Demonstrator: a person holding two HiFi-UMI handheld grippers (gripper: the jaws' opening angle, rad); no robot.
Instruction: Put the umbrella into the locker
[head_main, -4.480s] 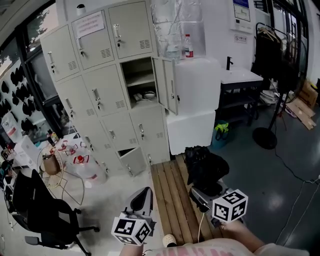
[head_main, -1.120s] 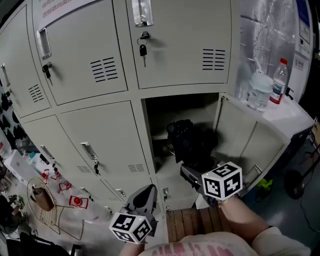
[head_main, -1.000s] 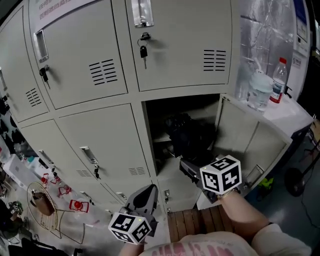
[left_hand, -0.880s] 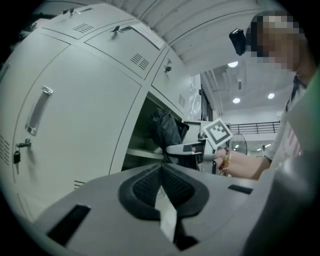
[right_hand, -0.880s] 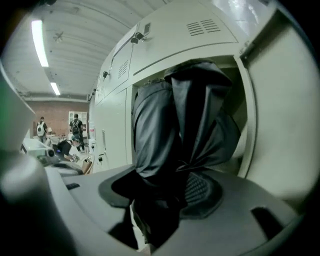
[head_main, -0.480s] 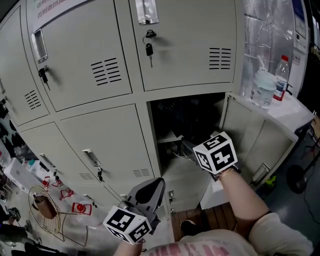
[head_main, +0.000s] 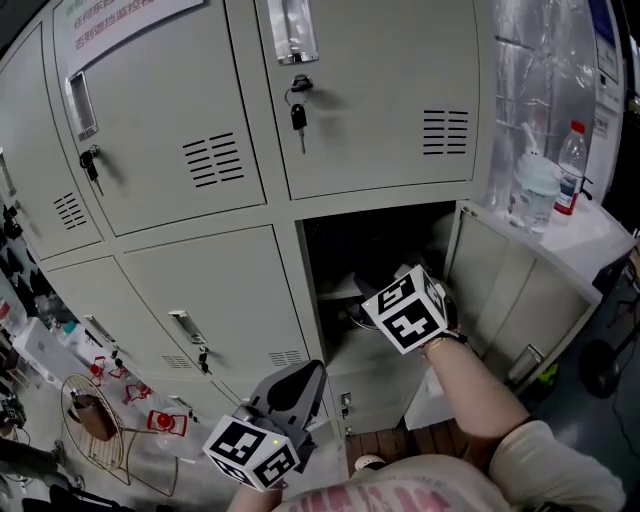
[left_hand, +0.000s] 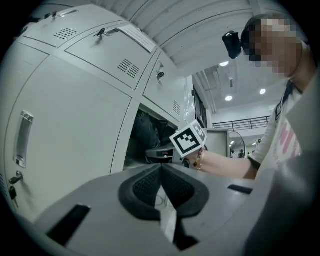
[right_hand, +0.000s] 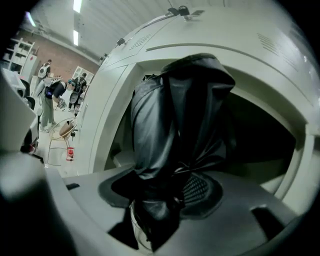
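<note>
The black folded umbrella (right_hand: 180, 115) fills the middle of the right gripper view, and my right gripper (right_hand: 165, 195) is shut on its lower end. The umbrella's top reaches into the dark open locker compartment (right_hand: 260, 130). In the head view the right gripper (head_main: 385, 305) is at the mouth of that open compartment (head_main: 370, 250), and its marker cube hides most of the umbrella. My left gripper (head_main: 285, 395) hangs low in front of the lockers, shut with nothing in it. In the left gripper view its pads (left_hand: 161, 182) meet.
The open compartment's door (head_main: 510, 290) swings out to the right. Keys hang in the upper doors (head_main: 298, 115). Two bottles (head_main: 570, 165) stand on a white top at the right. A wire stand (head_main: 95, 420) sits at lower left. People (right_hand: 50, 95) stand far off.
The right gripper has carried the umbrella up and leftward into the locker opening, rolling as it went. The left gripper has risen a little.
</note>
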